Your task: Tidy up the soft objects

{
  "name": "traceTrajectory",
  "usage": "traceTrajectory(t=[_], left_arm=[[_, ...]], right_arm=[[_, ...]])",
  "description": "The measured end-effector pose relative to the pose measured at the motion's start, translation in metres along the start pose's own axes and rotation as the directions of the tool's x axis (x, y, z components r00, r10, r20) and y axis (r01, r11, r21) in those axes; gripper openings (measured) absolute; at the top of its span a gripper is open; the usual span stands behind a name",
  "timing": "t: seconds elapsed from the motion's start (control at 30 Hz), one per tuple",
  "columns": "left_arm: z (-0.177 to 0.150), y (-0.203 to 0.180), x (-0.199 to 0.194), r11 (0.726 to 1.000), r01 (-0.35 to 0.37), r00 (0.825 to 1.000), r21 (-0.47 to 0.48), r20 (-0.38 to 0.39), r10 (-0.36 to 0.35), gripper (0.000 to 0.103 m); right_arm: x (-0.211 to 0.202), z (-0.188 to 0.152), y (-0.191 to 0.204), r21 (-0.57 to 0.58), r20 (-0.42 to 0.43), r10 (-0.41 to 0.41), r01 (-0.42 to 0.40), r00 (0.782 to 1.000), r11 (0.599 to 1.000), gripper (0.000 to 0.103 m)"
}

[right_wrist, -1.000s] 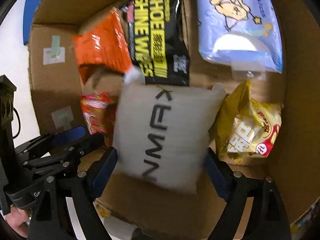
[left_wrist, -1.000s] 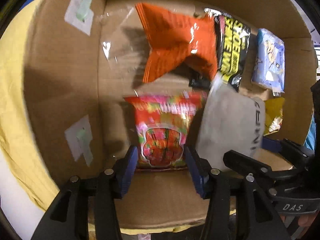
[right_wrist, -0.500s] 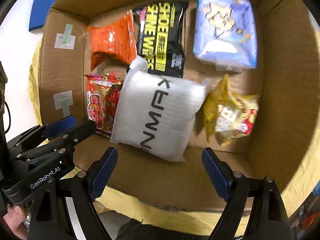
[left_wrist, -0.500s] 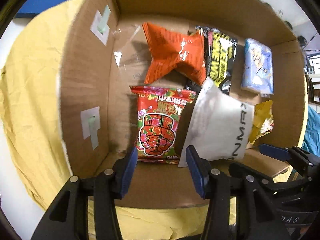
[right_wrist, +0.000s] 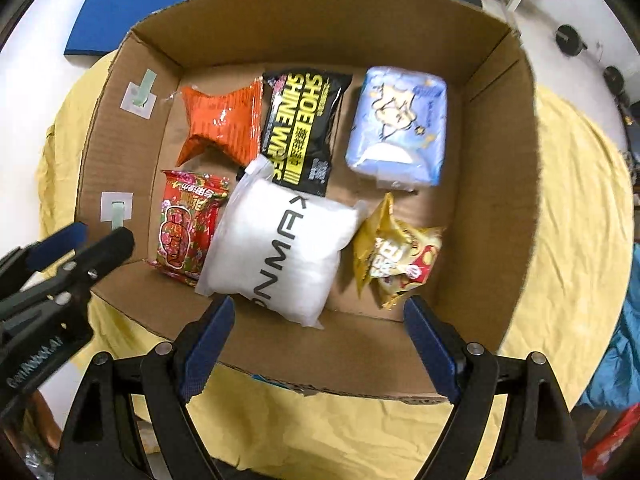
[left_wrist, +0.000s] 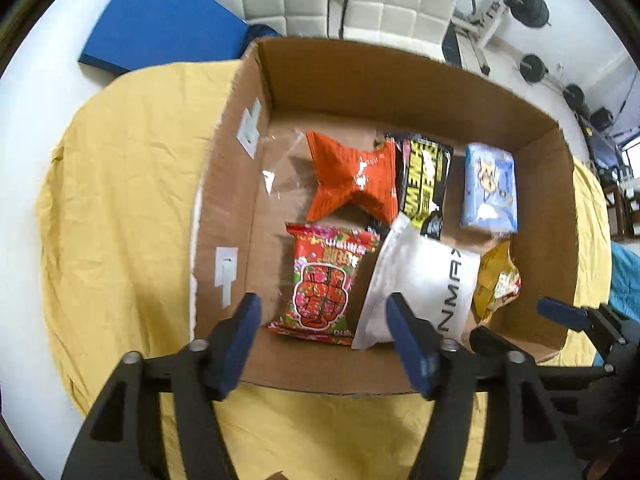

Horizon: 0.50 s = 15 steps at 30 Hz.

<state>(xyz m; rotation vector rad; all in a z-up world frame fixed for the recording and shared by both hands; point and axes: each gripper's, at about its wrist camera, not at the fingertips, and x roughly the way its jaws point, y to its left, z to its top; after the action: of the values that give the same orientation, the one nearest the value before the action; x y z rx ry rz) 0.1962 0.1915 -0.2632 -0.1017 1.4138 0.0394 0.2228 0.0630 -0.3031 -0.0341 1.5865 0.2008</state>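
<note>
White pouch (right_wrist: 276, 244) — likely light, puffy, slick film; best pinched at sealed edge or across narrow width. Black lettering on face. Lies on floor of cardboard box (right_wrist: 516, 184), between red snack bag (right_wrist: 186, 226) and yellow packet (right_wrist: 394, 254). Left claw (left_wrist: 324, 340), right claw (right_wrist: 316, 344) — both agape, empty, above near wall.

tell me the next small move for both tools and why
Probably lift both clear of the box. All six packs lie inside, the white pouch and red pack among them; the left tool and right tool hang open and empty above the near rim.
</note>
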Motion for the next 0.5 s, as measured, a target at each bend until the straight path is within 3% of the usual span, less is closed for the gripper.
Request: traceTrajectory(t=[0.17,0.5], left_arm=[[0.008,0.002,-0.009,1.000,-0.012,0.999,-0.007,0.047,0.013,0.098],[0.006,-0.008,-0.021,1.000,-0.022,0.994,0.015,0.104,0.020,0.103]], right_arm=[[-0.019,-0.007,-0.006,0.022,0.068,-0.050,0.049,0.996,0.999,0.102],[-0.029,-0.012,-0.025,0.067,0.123,-0.100,0.092,0.987,0.993,0.103]])
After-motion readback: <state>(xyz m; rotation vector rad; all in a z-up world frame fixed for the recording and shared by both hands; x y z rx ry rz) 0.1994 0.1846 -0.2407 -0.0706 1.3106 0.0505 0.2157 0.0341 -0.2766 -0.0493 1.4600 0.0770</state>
